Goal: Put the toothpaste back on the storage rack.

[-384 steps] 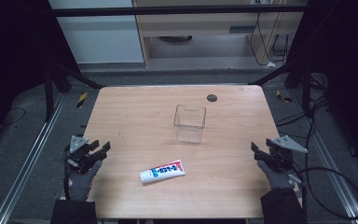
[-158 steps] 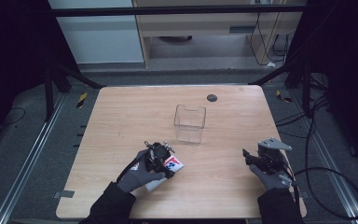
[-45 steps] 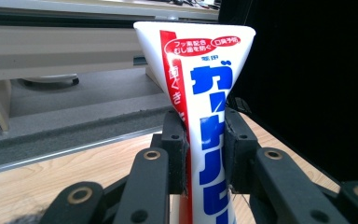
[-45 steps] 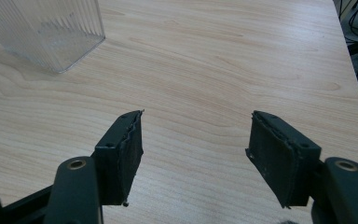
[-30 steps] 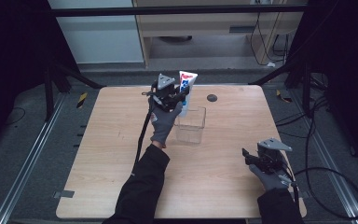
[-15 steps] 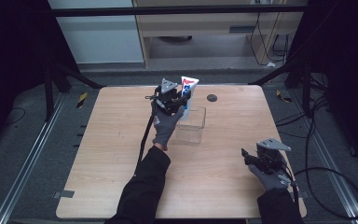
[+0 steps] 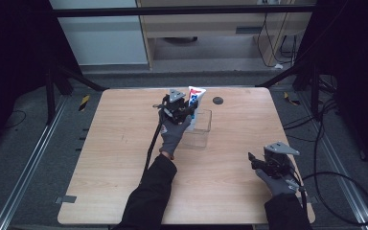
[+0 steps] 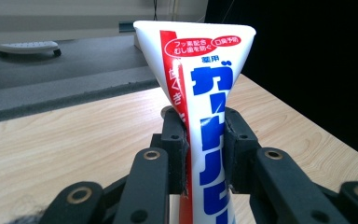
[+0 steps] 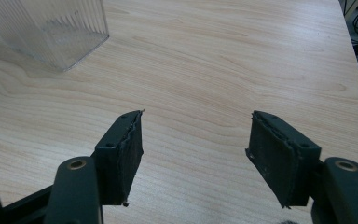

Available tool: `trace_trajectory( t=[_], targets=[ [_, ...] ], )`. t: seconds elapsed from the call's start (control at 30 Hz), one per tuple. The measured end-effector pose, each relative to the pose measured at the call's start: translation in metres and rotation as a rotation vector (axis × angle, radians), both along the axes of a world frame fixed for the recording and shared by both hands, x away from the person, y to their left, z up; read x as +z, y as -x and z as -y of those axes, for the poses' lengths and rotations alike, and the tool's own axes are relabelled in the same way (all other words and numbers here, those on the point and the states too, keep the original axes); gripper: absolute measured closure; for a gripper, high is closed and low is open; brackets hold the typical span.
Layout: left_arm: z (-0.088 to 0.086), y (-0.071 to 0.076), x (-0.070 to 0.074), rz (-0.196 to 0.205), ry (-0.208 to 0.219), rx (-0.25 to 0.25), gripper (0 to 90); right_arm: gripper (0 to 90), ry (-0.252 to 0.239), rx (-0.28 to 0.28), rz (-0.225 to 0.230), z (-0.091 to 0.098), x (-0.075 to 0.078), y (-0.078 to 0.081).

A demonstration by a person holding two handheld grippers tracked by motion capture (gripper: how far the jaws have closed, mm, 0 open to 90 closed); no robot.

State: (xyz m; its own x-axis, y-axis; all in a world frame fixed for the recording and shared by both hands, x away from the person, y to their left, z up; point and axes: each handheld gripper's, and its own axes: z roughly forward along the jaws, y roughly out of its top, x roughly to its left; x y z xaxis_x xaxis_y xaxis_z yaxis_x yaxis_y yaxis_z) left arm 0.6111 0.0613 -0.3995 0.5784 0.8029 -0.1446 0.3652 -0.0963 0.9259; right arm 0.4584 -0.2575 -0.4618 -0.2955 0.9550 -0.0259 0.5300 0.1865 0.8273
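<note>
Our left gripper (image 7: pixel 184 109) has its jaws closed partway on the toothpaste tube (image 8: pixel 200 135), both pads pressing the tube's middle, so that it stands upright with its flat crimped end up, poised over the near-left part of the clear plastic box (image 7: pixel 197 128). Our right gripper (image 9: pixel 193 156) rests low near the table's right front corner with its jaws spread wide and nothing between them. From here we judge the main risk to be the tube's lower end, which we cannot see, catching on the box's rim or wall; the box looks light and could be pushed or tipped, since nothing steadies it. Letting go too high could also make the tube topple out or lean over the edge. The box stands on a pale wooden table (image 7: pixel 115 158), otherwise bare but for a small dark disc (image 7: pixel 217 100) near the far edge. Around it lie grey flooring, metal rails, trailing cables and light cabinets in a dim room.
</note>
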Motion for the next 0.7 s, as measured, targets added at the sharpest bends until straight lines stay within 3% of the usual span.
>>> trace_trajectory(
  t=[0.43,0.7],
  targets=[
    [0.001,0.006,-0.010,0.028,0.009,0.007,72.8,34.9,0.005,0.000,-0.002,-0.001,0.000,0.000],
    [0.002,-0.001,-0.019,0.013,0.012,0.011,72.8,34.9,0.005,0.002,0.002,0.000,0.000,0.000]
  ],
)
